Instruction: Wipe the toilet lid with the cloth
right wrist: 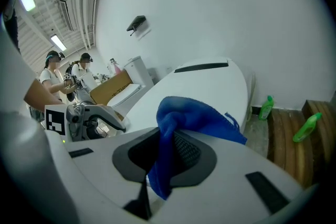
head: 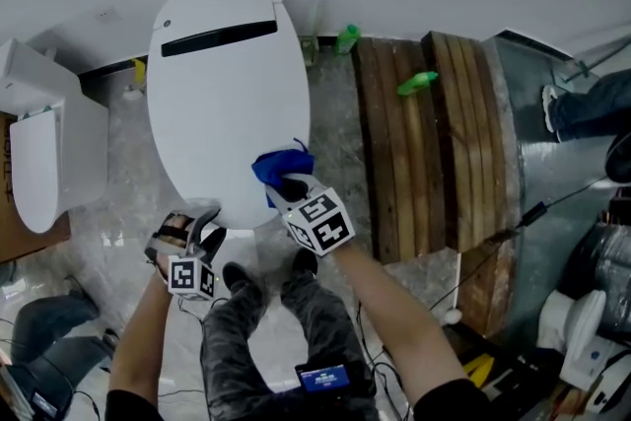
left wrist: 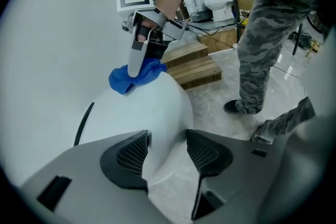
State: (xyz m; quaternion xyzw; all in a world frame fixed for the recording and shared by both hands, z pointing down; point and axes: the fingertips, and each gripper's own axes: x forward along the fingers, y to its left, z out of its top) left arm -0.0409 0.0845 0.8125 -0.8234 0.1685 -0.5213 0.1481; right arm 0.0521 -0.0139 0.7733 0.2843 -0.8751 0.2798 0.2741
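At the far left of the head view, a second white toilet, standing apart from the main one. Lower left of centre, the left gripper, held just off the near rim of the toilet lid. Jaws parted, nothing pinched: in the left gripper view, only the lid's rounded front edge showing through the gap. Filling the upper middle of the frame, the lid itself: closed, white, oval, with a dark slot near its far end. On its lower right edge, the blue cloth, bunched up and resting on the white surface. Just below it in the frame, the right gripper, clamped tight on the cloth. In the right gripper view, blue fabric squeezed between the pads and spilling out over the jaw. Further right, stacked wooden boards on the floor. A green bottle by the wall at their upper left corner, and a second green bottle lying on the boards.
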